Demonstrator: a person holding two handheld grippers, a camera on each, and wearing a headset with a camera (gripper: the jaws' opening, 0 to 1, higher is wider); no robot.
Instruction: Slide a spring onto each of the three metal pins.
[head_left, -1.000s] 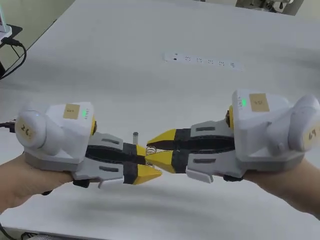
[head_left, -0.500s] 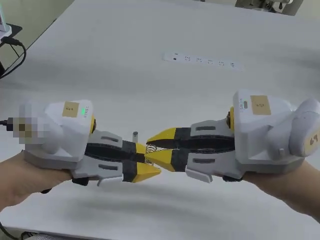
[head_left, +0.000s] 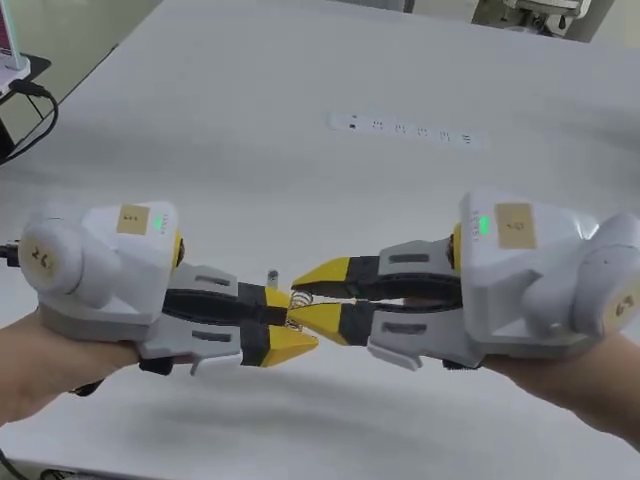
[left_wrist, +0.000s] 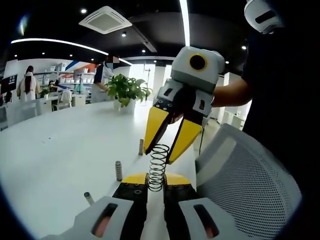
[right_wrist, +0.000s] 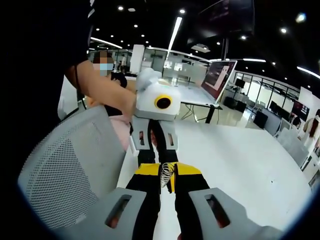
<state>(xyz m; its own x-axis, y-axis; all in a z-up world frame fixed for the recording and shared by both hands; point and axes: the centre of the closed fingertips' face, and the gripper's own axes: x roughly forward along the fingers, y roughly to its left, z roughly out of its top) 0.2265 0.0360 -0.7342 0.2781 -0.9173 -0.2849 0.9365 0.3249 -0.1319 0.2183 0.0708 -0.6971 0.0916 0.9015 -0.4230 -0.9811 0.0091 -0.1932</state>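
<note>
A small metal spring (head_left: 300, 297) is held in the air between my two grippers, which meet tip to tip above the white table (head_left: 300, 150). My left gripper (left_wrist: 156, 181) is shut on one end of the spring (left_wrist: 157, 165). My right gripper (right_wrist: 167, 172) has its yellow jaws closed against the other end of the spring (right_wrist: 166, 175). The right gripper (left_wrist: 161, 155) faces the left gripper's camera. Behind the tips one pin (head_left: 272, 275) stands on the table. Three pins show in the left gripper view: the nearest pin (left_wrist: 88, 198) is bare. The middle pin (left_wrist: 118, 170) and the far pin (left_wrist: 141, 146) look coiled.
A white power strip (head_left: 405, 125) lies further back on the table. A black cable (head_left: 35, 100) hangs off the left edge. A grey mesh chair (left_wrist: 250, 190) stands close behind the grippers. People (left_wrist: 27, 82) stand far off.
The head camera has shifted slightly. Both grippers stay tip to tip with the spring between them, nearly unmoved.
</note>
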